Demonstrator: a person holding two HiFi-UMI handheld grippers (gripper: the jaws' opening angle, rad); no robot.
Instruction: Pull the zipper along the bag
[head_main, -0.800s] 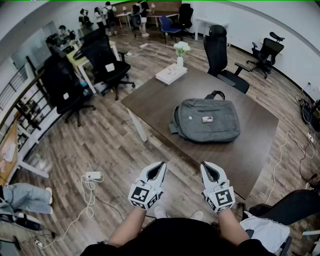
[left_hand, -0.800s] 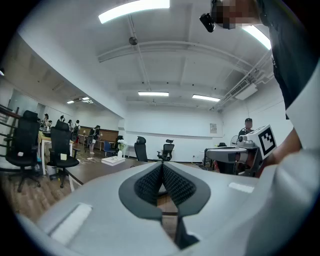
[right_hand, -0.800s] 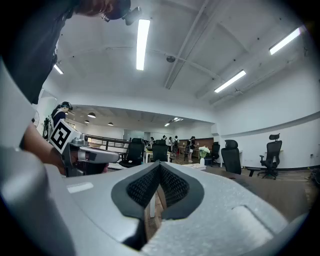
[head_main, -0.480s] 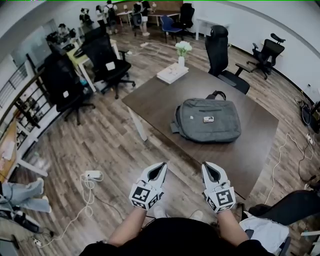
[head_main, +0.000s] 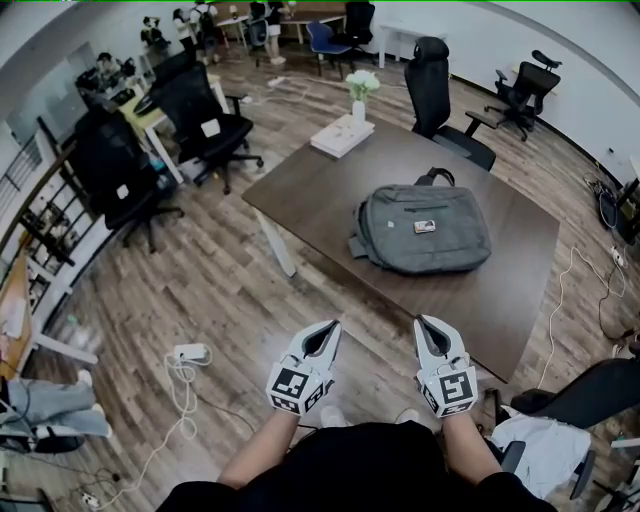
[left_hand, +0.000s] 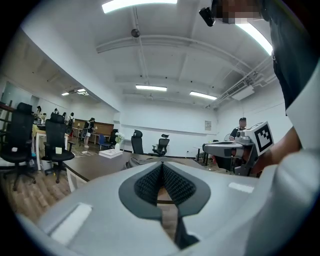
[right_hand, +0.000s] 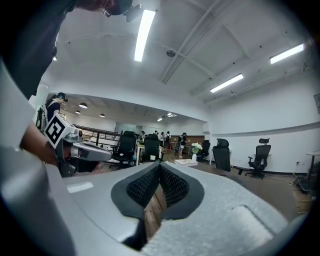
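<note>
Holding the white left claw (head_main: 325, 329) and the white right claw (head_main: 428, 323) level and side by side, each with its dark ribbed pads pressing together on nothing. Facing the grey fabric bag (head_main: 425, 230), lying flat on the dark brown wooden table (head_main: 310, 190) well ahead of both claws and a little toward the right claw's side, carry handle on the edge farthest from them. Reading this as the approach, with no pulling of the zipper begun yet. Not making out the zipper's pull tab from here, so looking for it along the bag's far side while closing in.

Probably doing it well by:
- spreading both claws before reaching the bag, not on arrival;
- pinning the fabric just beside the zipper's end with one claw;
- pinching the tab squarely with the other;
- drawing along the line of the track, not upward;
- keeping the fabric taut, avoiding the slider snagging or the bag sliding across the table.
</note>
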